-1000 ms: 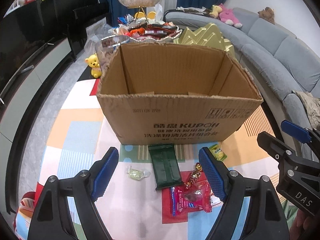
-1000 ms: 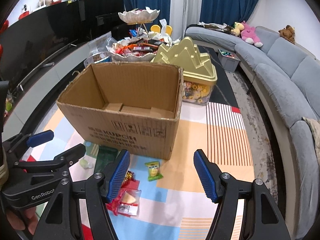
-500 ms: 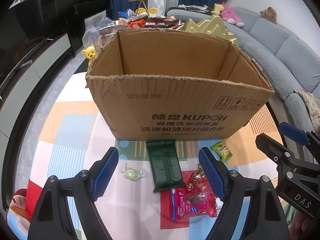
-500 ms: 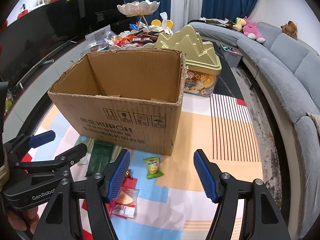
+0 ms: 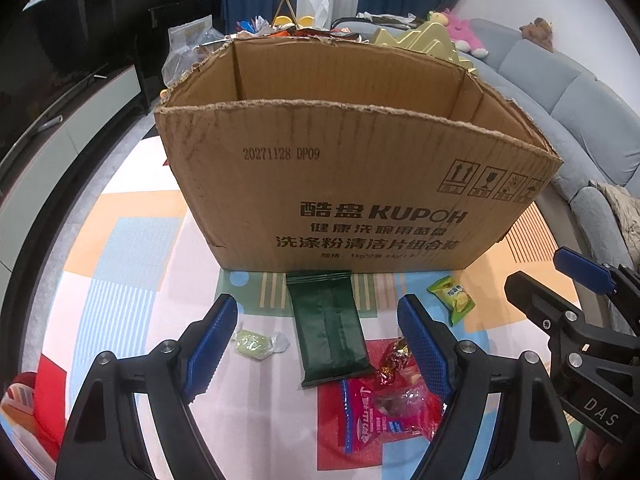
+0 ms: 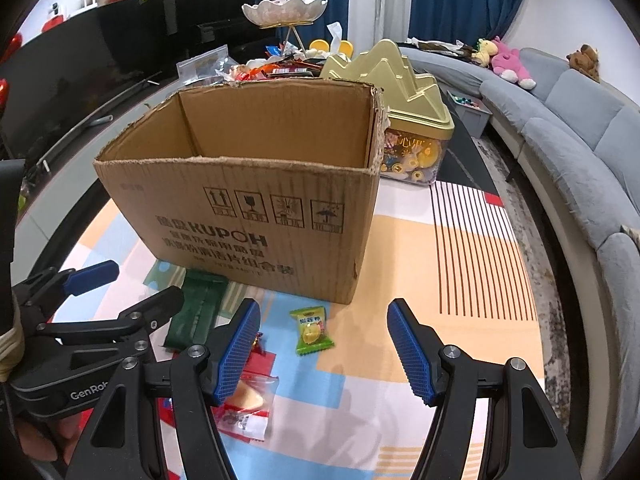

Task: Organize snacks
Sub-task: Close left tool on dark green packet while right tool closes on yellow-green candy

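Matt corrugated cardboard box (image 5: 352,184) with torn rough rim; glossy dark green foil packet (image 5: 330,326); shiny crinkled red plastic wrapper (image 5: 390,412).

The cardboard box (image 5: 360,184) reads "KUPOH" and "20271128 DP09"; the hand-held grippers' frames read "DAS" and "GenRob".

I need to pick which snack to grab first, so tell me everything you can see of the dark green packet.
The dark green packet is a long, flat, sealed wrapper with a matte foil look and crimped ends. It lies flat on the patterned tablecloth, its far end right at the foot of the cardboard box, its near corner by the red wrapper. It sits between the open left gripper fingers, untouched.
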